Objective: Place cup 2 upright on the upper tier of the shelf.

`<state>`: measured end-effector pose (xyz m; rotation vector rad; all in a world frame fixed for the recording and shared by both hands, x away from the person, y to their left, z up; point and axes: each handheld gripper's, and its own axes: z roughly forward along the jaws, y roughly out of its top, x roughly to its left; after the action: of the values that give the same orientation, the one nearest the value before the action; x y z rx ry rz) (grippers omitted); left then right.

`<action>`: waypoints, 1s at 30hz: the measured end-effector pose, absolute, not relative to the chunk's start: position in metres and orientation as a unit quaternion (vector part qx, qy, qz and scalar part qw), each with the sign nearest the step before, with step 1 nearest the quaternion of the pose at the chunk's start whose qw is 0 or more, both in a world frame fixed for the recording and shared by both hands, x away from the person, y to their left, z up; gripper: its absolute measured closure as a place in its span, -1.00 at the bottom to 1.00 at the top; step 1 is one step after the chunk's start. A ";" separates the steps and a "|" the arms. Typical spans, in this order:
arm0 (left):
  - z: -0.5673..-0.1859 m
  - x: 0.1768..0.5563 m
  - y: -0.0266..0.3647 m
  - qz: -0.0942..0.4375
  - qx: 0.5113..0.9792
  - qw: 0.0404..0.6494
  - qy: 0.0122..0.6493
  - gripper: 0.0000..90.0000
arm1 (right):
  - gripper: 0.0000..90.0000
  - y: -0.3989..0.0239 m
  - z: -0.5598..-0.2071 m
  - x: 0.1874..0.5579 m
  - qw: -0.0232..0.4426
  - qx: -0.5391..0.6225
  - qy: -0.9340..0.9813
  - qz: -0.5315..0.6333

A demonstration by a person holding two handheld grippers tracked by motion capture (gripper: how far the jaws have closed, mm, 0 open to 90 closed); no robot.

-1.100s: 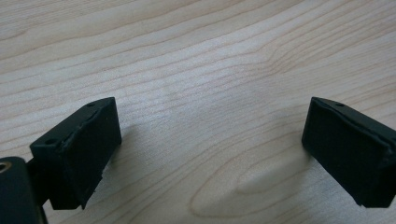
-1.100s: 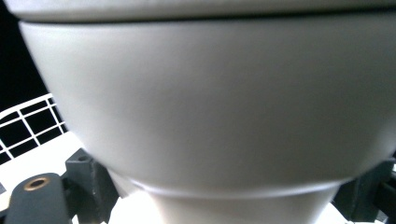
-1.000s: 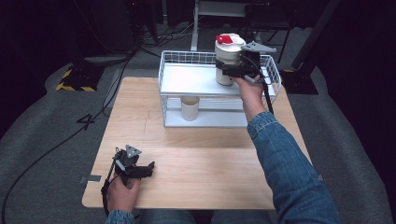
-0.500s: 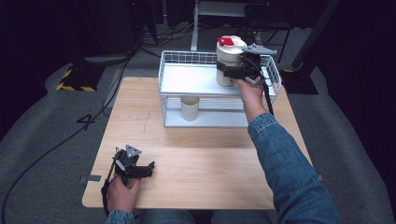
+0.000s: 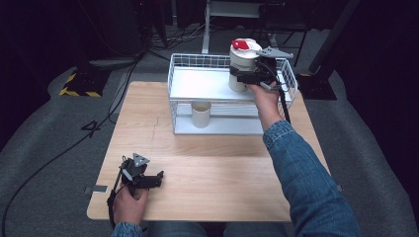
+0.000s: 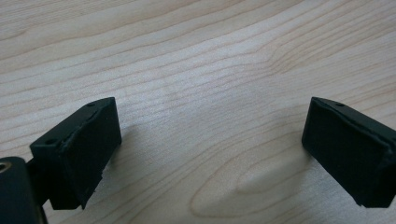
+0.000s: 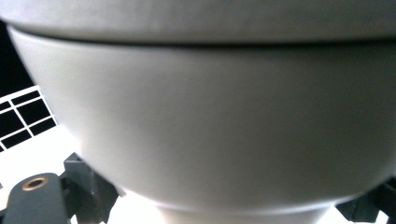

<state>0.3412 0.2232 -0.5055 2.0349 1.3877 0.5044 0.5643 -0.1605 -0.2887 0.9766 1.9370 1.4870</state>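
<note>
the right arm stretches forward over the surface (image 5: 207,163), its hand-held gripper (image 5: 245,77) level and clamped on the white canister (image 5: 242,66), red patch on its lid, standing on the wire rack's (image 5: 197,84) top shelf. the left hand-held gripper (image 5: 150,178) rests low, jaws wide, holding nothing.

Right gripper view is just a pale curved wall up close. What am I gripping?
Observer: A white container with a red-topped lid; the right gripper clasps its lower body.
Operator: Where is it?
Observer: At the top shelf of a white wire rack, towards its right end. I cannot tell whether it rests there or is slightly lifted.
Operator: Anything beneath?
Observer: A pale cup stands on the lower shelf, left of the container.
</note>
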 end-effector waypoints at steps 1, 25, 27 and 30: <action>-0.506 0.341 0.223 0.191 0.770 0.309 0.525 -0.88 | -0.71 -0.160 -0.289 0.564 0.254 0.359 0.713 0.546; -0.505 0.341 0.223 0.191 0.769 0.307 0.527 -0.88 | -0.93 -0.186 -0.267 0.532 0.261 0.351 0.716 0.545; -0.505 0.341 0.223 0.191 0.769 0.307 0.527 -0.88 | -0.93 -0.192 -0.265 0.526 0.253 0.350 0.717 0.548; -0.506 0.341 0.223 0.191 0.769 0.308 0.527 -0.88 | -0.93 -0.199 -0.263 0.517 0.250 0.343 0.720 0.550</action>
<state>0.3409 0.2226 -0.5056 2.0321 1.3931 0.5061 0.5174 -0.1988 -0.2628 0.9329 1.9597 1.4975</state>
